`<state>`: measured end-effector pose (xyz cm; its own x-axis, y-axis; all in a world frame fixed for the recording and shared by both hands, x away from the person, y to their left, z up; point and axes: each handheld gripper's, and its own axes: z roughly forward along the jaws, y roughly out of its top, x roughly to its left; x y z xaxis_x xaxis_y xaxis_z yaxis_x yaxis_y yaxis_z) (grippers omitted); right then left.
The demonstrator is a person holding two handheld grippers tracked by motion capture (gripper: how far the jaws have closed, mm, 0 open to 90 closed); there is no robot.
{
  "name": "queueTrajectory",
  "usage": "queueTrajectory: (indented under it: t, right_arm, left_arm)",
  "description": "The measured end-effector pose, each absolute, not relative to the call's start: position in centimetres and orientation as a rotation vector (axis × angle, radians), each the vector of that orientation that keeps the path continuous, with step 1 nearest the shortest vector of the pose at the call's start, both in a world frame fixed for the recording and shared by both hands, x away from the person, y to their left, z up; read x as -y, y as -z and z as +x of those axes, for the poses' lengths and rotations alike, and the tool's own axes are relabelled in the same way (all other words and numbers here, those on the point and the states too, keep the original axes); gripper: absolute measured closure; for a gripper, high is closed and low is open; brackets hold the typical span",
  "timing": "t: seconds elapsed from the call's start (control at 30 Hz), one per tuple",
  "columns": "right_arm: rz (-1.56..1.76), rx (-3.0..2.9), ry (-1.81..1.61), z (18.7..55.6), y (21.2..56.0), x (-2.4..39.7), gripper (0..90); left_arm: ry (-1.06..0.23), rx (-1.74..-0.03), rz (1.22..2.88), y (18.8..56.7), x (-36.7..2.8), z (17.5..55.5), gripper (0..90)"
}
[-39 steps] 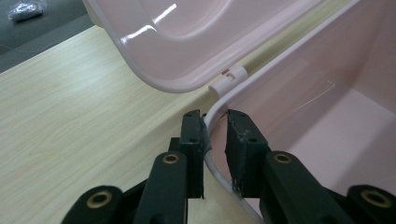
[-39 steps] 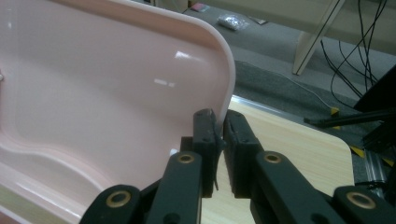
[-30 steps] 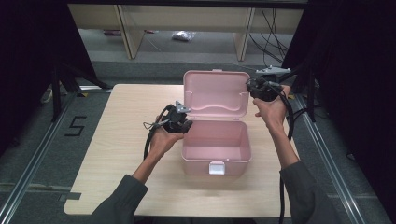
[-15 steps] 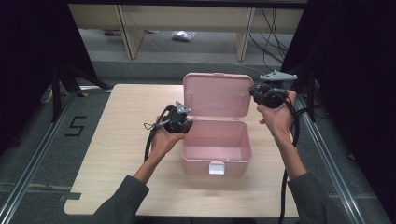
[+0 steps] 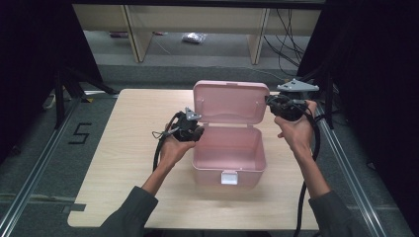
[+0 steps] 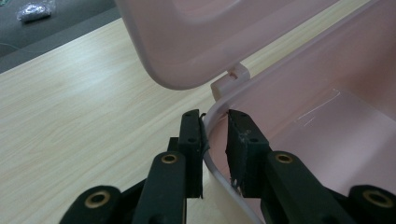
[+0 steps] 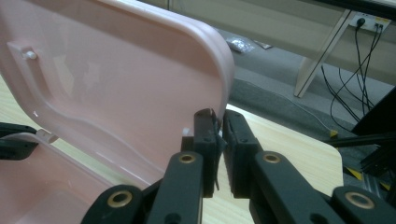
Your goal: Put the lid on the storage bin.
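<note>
Sleeves: two grey sleeves come in over the near edge of the bench [image 5: 123,163], one toward each near corner.
Box: a pink plastic box [image 5: 228,150] sits open around the middle of the bench, its white latch [image 5: 228,177] facing the near edge; nothing shows inside it.
Left gripper: the left gripper [image 6: 215,140] is at the box's left rear corner, its jaws straddling the rim there, one outside and one inside, narrowly apart with the wall between them.
Lid: the pink lid [image 5: 231,101] stands upright along the box's far side.
Right gripper: the right gripper [image 7: 218,135] is at the lid's right edge, jaws nearly together; whether they pinch the lid I cannot tell.
Floor: beyond the far edge, a small bag [image 5: 193,37] lies on the grey floor.
</note>
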<state>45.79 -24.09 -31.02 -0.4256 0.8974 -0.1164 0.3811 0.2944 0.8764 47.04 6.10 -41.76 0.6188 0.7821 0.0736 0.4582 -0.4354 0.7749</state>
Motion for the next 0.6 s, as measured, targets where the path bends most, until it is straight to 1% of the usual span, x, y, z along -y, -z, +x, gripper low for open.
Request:
queueTrajectory:
  t: [0.03, 0.07, 0.2, 0.27, 0.33, 0.4, 0.43, 0.57, 0.6]
  right_arm:
    - [1.130, -1.939, -1.051, 45.5, 31.0, 24.1, 86.6]
    - [1.119, -1.933, -1.033, 45.3, 30.9, 24.1, 90.0]
    - [1.078, -1.943, -1.059, 44.7, 30.6, 23.7, 90.0]
    - [1.079, -1.944, -1.042, 45.1, 30.3, 23.9, 90.0]
    - [1.175, -1.919, -1.095, 45.8, 30.4, 24.1, 84.6]
    - [1.189, -1.907, -1.105, 46.8, 30.7, 24.4, 78.4]
    - [1.200, -1.912, -1.114, 47.2, 30.8, 24.4, 76.9]
    - [1.233, -1.928, -1.098, 48.9, 31.2, 24.1, 75.5]
    - [1.233, -1.928, -1.090, 49.5, 31.5, 23.9, 78.0]
  left_arm:
    - [-0.565, -0.965, 2.107, 41.7, -6.2, 47.0, 75.8]
    - [-0.564, -0.962, 2.102, 41.7, -6.3, 47.1, 75.7]
    - [-0.560, -0.960, 2.100, 41.8, -6.3, 47.1, 75.6]
    - [-0.561, -0.956, 2.102, 41.7, -6.4, 47.1, 75.6]
    - [-0.551, -0.959, 2.098, 41.8, -6.4, 47.2, 75.5]
    - [-0.557, -0.954, 2.103, 41.8, -6.3, 47.2, 75.5]
    - [-0.556, -0.952, 2.104, 41.8, -6.4, 47.2, 75.6]
    - [-0.562, -0.946, 2.109, 41.8, -6.4, 47.2, 75.5]
    - [-0.564, -0.945, 2.109, 41.8, -6.4, 47.2, 75.5]
